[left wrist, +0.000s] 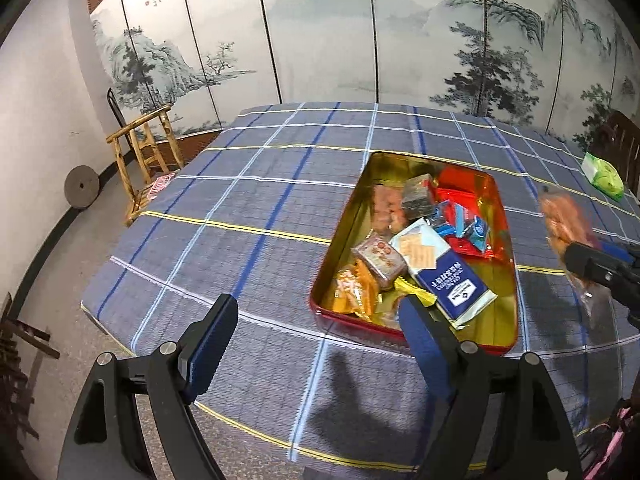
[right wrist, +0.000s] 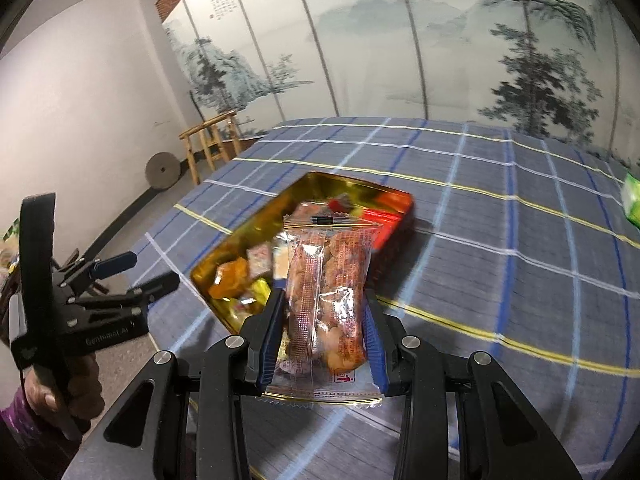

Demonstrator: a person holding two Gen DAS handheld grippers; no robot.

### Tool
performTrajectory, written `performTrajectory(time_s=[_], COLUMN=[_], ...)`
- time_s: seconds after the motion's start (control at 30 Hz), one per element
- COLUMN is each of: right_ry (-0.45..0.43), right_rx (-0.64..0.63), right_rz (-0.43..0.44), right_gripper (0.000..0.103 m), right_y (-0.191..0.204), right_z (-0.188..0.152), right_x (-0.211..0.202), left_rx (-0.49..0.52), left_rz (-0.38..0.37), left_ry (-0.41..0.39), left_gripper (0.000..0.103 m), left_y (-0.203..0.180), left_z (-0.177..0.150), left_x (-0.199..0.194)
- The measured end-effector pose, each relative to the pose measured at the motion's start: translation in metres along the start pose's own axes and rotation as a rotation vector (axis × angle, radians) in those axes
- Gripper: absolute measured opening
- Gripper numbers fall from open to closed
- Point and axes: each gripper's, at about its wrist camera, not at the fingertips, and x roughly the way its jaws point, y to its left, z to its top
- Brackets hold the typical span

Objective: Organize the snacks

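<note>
A clear snack packet (right wrist: 326, 300) of orange crackers sits clamped in my right gripper (right wrist: 326, 334), held above the plaid tablecloth (right wrist: 500, 280) just beside the red tin (right wrist: 394, 232).

The gold-lined tin already holds mixed wrapped snacks, among them a blue-and-white biscuit pack (left wrist: 448, 276). My left gripper (left wrist: 316, 344) hovers at the tin's near corner, fingers spread wide, holding nothing. A green packet (left wrist: 604, 176) lies well apart near the table's far edge.

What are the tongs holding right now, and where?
Right tongs pinch the clear snack packet by its lower sides. Left tongs are open, holding nothing.
</note>
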Motion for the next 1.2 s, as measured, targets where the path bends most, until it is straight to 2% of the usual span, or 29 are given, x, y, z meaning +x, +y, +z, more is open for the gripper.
performTrajectory(time_s=[0.27, 0.67, 1.2], right_ry=[0.039, 0.095, 0.120], right_rx=[-0.030, -0.023, -0.016], right_rz=[0.056, 0.030, 0.001], right_gripper=[0.039, 0.039, 0.039], right_y=[0.032, 0.044, 0.049], right_z=[0.018, 0.018, 0.020], right_x=[0.044, 0.093, 0.117], left_rx=[-0.016, -0.046, -0.062], left_rz=[0.017, 0.033, 0.025], left_ry=[-0.001, -0.002, -0.007], left_gripper=[0.081, 0.082, 0.082], left_y=[0.015, 0.037, 0.048], left_z=[-0.003, -0.009, -0.012], left_x=[0.000, 0.007, 0.012])
